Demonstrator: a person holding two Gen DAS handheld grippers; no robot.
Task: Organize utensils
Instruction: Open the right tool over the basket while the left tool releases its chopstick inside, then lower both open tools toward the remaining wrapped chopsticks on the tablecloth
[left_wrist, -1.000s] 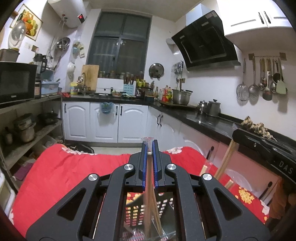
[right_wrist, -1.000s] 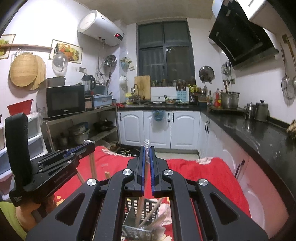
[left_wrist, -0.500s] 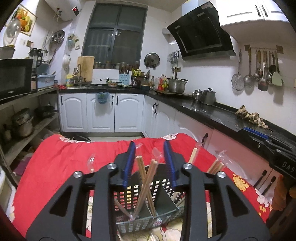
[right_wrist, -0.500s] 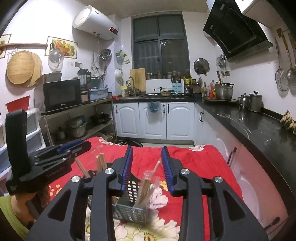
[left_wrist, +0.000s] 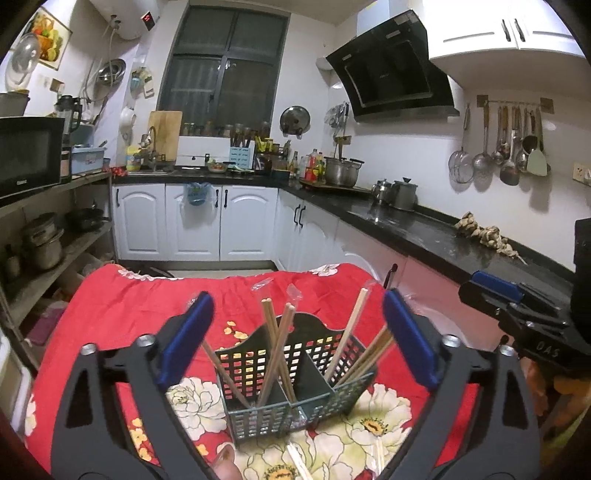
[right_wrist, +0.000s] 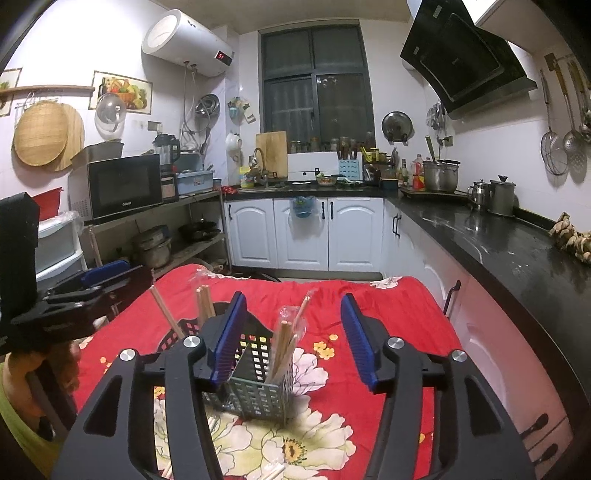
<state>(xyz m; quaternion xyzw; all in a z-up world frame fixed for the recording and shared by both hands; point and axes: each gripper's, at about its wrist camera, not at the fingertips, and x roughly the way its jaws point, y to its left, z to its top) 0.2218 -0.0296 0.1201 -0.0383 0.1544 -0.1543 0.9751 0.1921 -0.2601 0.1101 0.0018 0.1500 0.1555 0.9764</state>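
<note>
Left wrist view is showing the left gripper (left_wrist: 295, 332) low in the frame, its jaws having just been opening and now standing wide, pressing on nothing. Between and beyond them the gray mesh basket (left_wrist: 295, 373) is sitting on the red floral cloth (left_wrist: 129, 302), wrapped chopsticks (left_wrist: 275, 350) leaning in its compartments. At the right edge the right gripper (left_wrist: 491, 291) is showing. Right wrist view is showing the right gripper (right_wrist: 291, 332) with jaws having just been opening, about half apart, gripping nothing, the basket (right_wrist: 258, 391) below centre.
</note>
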